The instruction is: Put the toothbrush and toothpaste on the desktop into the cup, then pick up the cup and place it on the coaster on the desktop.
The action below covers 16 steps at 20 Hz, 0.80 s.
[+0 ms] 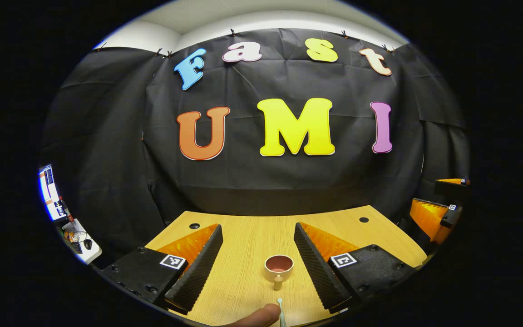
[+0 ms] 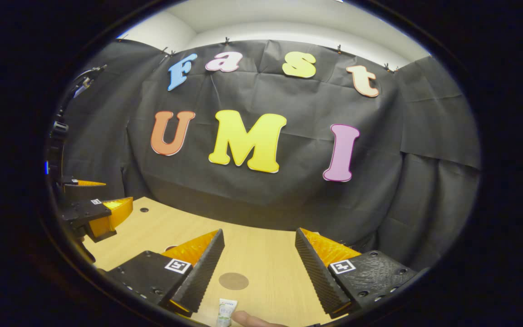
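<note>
L tool (image 1: 258, 236) hangs over the wood bench (image 1: 248, 272), fingers wide apart, nothing betw them. Cup (image 1: 278, 268) stands upright on the bench betw the two fingers, handle twd the camera, inside pinkish, looks empty. Just below it, at the bottom edge of left gripper view, toothbrush (image 1: 281, 313) lies on the bench, head end pointing at the cup, not touching it; a fingertip (image 1: 261, 316) sits right beside the brush.

R tool (image 2: 258, 238) also over the bench (image 2: 270, 259), fingers wide apart, gripping nothing. Coaster (image 2: 234, 281), a round brown disc, lies flat on the bench near its left finger, bare. Toothpaste (image 2: 225, 312) tube lies at the bottom edge of right gripper view, just below the coaster, apart from it; another fingertip (image 2: 248, 320) just beside the tube.

In right gripper view the L tool shows far left, above the bench corner.
</note>
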Available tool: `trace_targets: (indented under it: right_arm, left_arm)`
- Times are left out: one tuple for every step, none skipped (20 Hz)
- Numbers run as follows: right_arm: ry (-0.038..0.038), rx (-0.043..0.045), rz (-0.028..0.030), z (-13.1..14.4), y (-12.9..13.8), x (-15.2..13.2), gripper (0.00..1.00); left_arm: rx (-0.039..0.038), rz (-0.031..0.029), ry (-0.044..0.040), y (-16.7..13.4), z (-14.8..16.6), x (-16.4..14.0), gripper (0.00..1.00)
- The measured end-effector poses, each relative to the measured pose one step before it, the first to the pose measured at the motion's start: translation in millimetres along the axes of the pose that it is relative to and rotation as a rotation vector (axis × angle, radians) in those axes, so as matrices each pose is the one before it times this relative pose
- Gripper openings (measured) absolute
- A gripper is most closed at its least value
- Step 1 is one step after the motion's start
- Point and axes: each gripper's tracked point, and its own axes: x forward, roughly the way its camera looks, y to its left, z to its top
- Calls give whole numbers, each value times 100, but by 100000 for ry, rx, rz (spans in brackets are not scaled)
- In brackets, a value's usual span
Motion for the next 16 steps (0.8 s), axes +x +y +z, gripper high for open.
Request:
trace_targets:
  right_arm:
    - [616, -900, 182, -296, 106, 39, 97]
    - [790, -744, -102, -402, 80, 268, 98]
    - [1002, -22, -63, -238, 39, 38, 95]
    - [1149, 237, 72, -519, 106, -22, 95]
    - [1080, -61, 172, -369, 237, -1, 95]
    - [1132, -568, 1, -436, 186, 11, 97]
    - [1171, -1011, 18, -446, 141, -2, 95]
    - [1239, -1065, -6, -636, 151, -98, 95]
    - [1686, -673, -42, -620, 50, -111, 95]
    - [1869, -143, 209, -736, 209, -60, 95]
    - [1956, 32, 345, -628, 117, -167, 95]
    - [2013, 25, -30, -681, -55, -171, 95]
    - [1762, 226, -188, -490, -98, -151, 95]
    - [1845, 80, -559, -571, -171, -90, 97]
    - [1664, -232, -926, -472, -277, -93, 95]
    - [1616, -353, -631, -604, -174, -134, 95]
  left_arm:
    - [-448, 61, 371, 5, -356, 139, 100]
    - [-397, -489, 621, -168, -473, -41, 100]
    - [205, -463, 1232, -167, -605, 154, 100]
    - [615, -343, 2745, -227, -1121, 112, 100]
    - [825, -943, 3464, -417, -1385, 102, 100]
    - [817, -749, 3837, -332, -1582, 146, 100]
    - [825, -1653, 4193, -498, -1646, 176, 100]
    - [44, -1915, 3936, -614, -1723, 106, 100]
    - [-366, -1941, 4211, -605, -1673, 229, 100]
    - [-805, -2027, 4640, -671, -1858, 143, 100]
    - [-1178, -1628, 4910, -596, -1798, 289, 100]
    - [-1407, -1784, 4642, -577, -1835, 457, 100]
    - [-1848, -1459, 4860, -532, -1719, 477, 100]
    - [-2101, -879, 4129, -257, -1571, 620, 100]
    - [-1902, -562, 4121, -266, -1441, 773, 100]
    - [-1728, -441, 5480, -298, -1957, 1039, 100]
